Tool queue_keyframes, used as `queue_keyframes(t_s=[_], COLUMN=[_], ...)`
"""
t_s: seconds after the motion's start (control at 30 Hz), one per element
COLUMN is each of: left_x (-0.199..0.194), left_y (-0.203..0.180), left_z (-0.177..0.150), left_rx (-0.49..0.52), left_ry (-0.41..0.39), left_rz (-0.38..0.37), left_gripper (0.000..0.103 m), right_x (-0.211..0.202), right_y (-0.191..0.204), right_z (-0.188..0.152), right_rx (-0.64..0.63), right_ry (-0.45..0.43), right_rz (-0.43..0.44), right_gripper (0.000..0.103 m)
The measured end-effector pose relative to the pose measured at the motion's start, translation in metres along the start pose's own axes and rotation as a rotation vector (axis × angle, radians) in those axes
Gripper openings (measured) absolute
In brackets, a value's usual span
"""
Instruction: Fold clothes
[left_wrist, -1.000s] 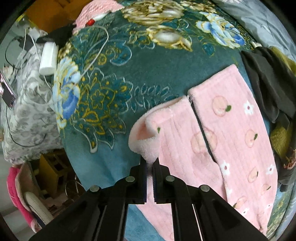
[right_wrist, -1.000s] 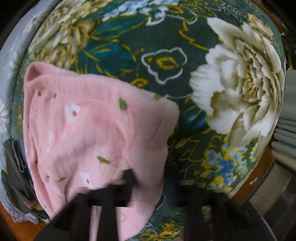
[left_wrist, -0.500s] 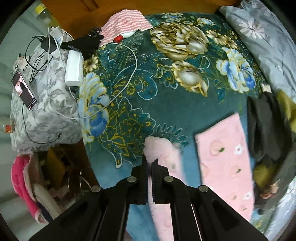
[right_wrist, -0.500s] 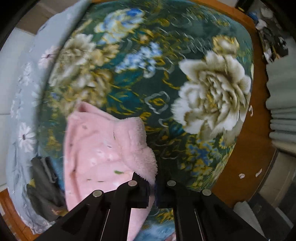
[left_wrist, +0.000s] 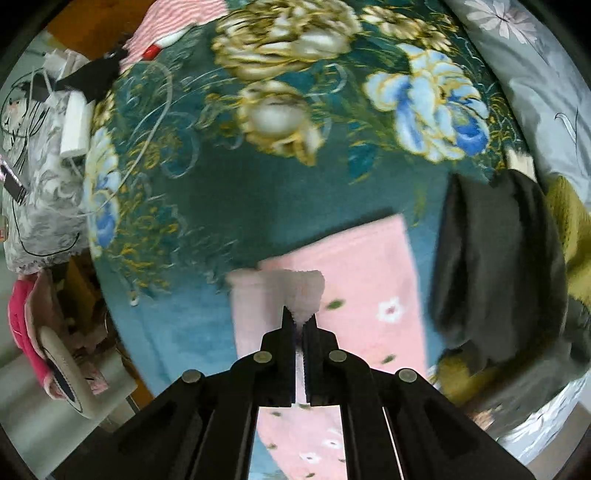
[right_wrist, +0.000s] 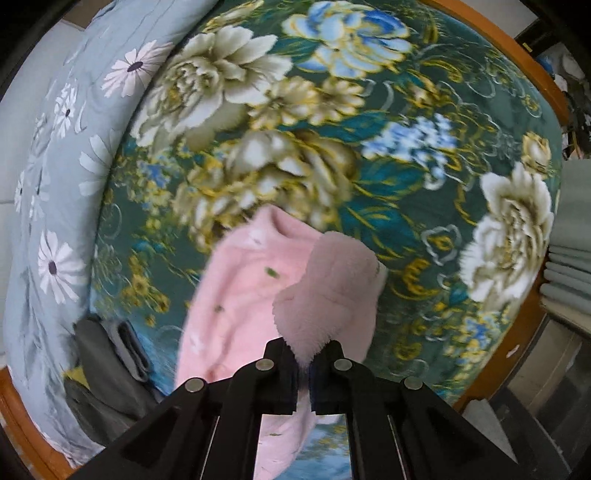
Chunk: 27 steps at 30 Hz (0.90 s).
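The left hand-held gripper (left_wrist: 299, 325) is clamped on a fluffy edge of the pink garment (left_wrist: 354, 266), its 2 fingers pinched tight on the fabric. The right hand-held gripper (right_wrist: 303, 356) likewise grips a folded-over fuzzy corner of the same garment (right_wrist: 240, 295). The garment lies near on the floral blanket (left_wrist: 258, 192) covering the bed, partly lifted at both pinched ends. Just to its right in the left wrist view sits a dark grey garment (left_wrist: 495, 258). Farther off, a grey daisy-print quilt (right_wrist: 55, 166) borders the blanket.
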<state>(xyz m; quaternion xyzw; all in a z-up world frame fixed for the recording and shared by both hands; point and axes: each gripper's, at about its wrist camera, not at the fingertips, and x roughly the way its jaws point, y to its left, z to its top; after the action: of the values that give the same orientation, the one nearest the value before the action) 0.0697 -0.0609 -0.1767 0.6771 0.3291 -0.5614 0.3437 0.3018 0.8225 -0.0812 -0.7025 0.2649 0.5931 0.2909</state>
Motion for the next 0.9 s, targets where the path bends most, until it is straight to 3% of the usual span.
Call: queue_keyframes(t_s=[0.13,0.23,0.47,0.57,0.63,0.67,0.73,0.83,0.9], left_x=[0.006,0.021,0.061,0.07,0.071,0.069,0.06,0.041,0.029], left_y=[-0.035,-0.057,-0.082,-0.073,-0.067,-0.064,-0.052,-0.024,-0.004], left_z=[0.015,0.026,0.034,0.036,0.036,0.036,0.034,0.028,0.022], left_rx=[0.035,0.048,0.074,0.009,-0.003,-0.001,-0.001,-0.005,-0.001], left_ry=[-0.011,-0.015,0.011,0.022,0.034,0.039,0.034,0.01,-0.009], left_rz=[-0.003,-0.054,-0.085,-0.199,-0.244,-0.258,-0.32,-0.423,-0.444], left_gripper=[0.003,0.003,0.004,0.004,0.017,0.021,0.035,0.043,0.045], right_x=[0.01,0.021,0.049,0.055,0.055,0.054,0.049,0.033,0.022], right_y=[0.019,0.025,0.035,0.04,0.043,0.045,0.049,0.054,0.056], right_z=[0.022,0.031,0.042,0.044,0.043,0.042,0.039,0.029,0.02], right_rx=[-0.005,0.017,0.031,-0.017,-0.025,-0.03,-0.043,-0.085,-0.119], right_ry=[-0.011,-0.006,0.006,-0.005,-0.023,-0.032,-0.06,-0.114,-0.146], right_rz=[0.016,0.017,-0.015,0.024,0.04,0.047,0.083,0.155,0.171], right_gripper=[0.004,0.004,0.005,0.008,0.01,0.013,0.031,0.048,0.05])
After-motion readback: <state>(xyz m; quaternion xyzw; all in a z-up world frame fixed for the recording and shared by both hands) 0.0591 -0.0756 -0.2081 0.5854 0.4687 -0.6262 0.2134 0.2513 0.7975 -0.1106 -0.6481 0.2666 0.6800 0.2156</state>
